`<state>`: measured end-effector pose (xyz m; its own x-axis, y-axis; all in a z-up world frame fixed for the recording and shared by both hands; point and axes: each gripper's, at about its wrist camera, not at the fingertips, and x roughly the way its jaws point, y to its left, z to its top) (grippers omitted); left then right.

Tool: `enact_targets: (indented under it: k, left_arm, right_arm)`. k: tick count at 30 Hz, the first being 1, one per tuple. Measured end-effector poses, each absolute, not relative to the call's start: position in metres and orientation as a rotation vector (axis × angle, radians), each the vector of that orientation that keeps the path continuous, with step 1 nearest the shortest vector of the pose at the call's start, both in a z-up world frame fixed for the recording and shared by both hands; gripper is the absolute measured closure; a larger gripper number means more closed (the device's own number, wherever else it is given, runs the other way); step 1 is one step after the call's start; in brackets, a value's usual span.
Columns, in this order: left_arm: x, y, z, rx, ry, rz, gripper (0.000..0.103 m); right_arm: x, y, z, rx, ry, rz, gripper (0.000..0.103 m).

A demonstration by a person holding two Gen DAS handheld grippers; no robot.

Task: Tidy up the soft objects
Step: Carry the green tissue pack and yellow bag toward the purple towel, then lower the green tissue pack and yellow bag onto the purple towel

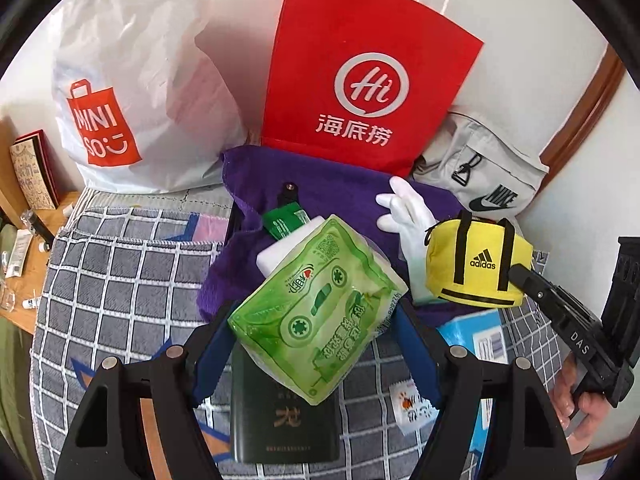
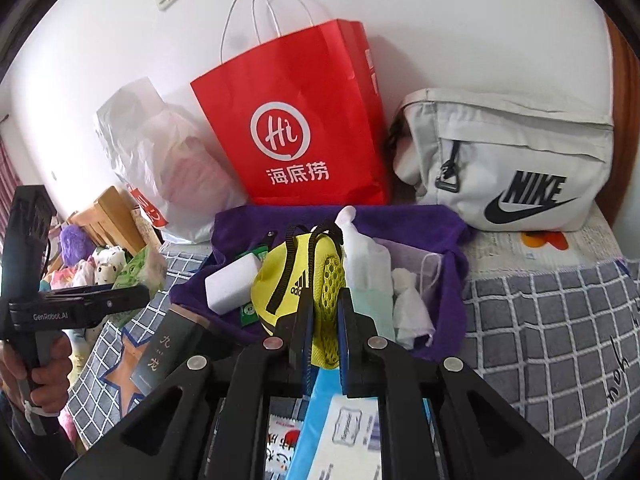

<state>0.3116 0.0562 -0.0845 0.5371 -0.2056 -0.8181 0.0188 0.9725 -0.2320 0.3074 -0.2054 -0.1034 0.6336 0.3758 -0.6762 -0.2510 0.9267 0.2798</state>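
My left gripper is shut on a green tissue pack, its blue pads pressing on both sides, and holds it above the checked bedding. In the right wrist view that pack shows at the left gripper's tip. My right gripper is shut on the mesh side of a small yellow Adidas bag. The bag hangs over a purple towel with a white glove, a white sponge block and a crumpled tissue.
A red paper bag, a white plastic bag and a grey Nike bag stand against the wall behind the towel. A dark green box and a blue box lie on the bedding near me. A wooden nightstand sits left.
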Motion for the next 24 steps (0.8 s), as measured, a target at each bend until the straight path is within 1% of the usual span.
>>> enact_targets:
  k: [11,24]
  left_arm:
    - [0.347,0.063,-0.09,-0.244,1.003,-0.123,0.028]
    - [0.407,0.062,-0.117,-0.292,1.052,-0.119,0.028]
  right_arm:
    - [0.339,-0.193,-0.119,0.139,0.834,0.4,0.092]
    - [0.354,-0.188,-0.155,0.101,0.919,0.436,0.092]
